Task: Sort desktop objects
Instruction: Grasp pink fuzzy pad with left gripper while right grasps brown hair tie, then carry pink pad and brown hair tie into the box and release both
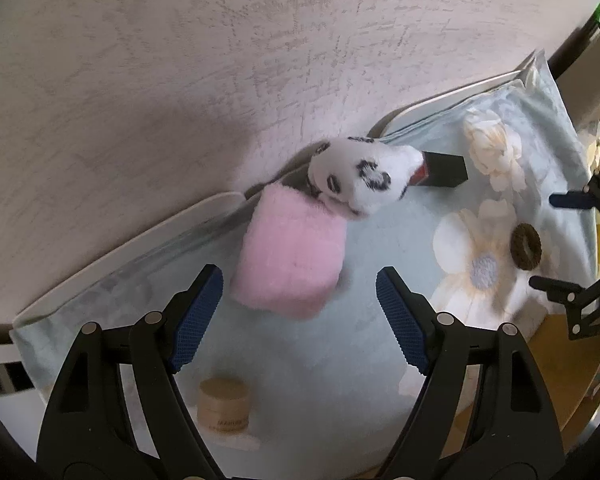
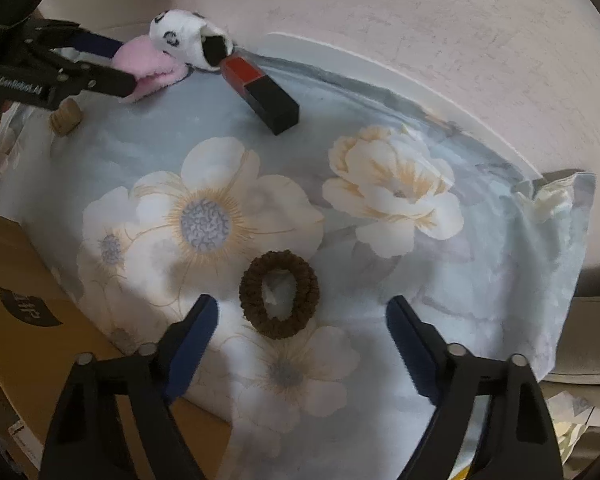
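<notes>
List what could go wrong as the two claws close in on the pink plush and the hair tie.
1. The white spotted plush rests on the pink plush; if the open left claw lifts the pink one, the white one may tumble, perhaps knocking the lipstick box.
2. The hair tie lies flat on the loose flowered cloth; the open right claw may pinch cloth along with it.

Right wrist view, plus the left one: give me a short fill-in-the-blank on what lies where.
1. The hair tie lies ahead of the open right gripper and is ____ in colour.
2. The left gripper faces a fluffy ____ cloth.
3. The black box has a ____ end.
Missing: brown; pink; red
</notes>
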`<state>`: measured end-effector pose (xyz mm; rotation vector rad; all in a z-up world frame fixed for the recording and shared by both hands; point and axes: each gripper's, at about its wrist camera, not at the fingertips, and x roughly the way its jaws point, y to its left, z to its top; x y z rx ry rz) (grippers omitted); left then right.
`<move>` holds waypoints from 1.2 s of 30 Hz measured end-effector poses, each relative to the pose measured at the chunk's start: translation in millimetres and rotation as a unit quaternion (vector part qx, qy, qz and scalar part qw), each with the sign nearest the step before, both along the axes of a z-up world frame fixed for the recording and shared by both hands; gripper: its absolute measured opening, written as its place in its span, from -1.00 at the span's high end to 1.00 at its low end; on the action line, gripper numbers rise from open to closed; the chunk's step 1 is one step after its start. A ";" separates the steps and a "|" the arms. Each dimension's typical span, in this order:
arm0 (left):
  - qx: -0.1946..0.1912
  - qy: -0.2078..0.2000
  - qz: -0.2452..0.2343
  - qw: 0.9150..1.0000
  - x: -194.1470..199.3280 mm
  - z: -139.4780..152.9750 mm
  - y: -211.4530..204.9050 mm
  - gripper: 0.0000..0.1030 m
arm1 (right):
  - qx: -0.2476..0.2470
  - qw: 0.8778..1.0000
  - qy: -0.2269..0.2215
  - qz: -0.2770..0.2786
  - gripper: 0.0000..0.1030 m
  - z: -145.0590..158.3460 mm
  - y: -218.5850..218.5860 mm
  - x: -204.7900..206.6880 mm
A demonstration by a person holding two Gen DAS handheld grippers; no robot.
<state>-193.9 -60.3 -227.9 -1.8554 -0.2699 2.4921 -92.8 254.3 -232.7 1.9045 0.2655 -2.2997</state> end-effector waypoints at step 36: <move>-0.016 0.015 -0.016 1.000 30.8 44.5 -8.6 0.51 | -0.099 0.993 0.030 -0.049 0.66 68.9 22.5 19.2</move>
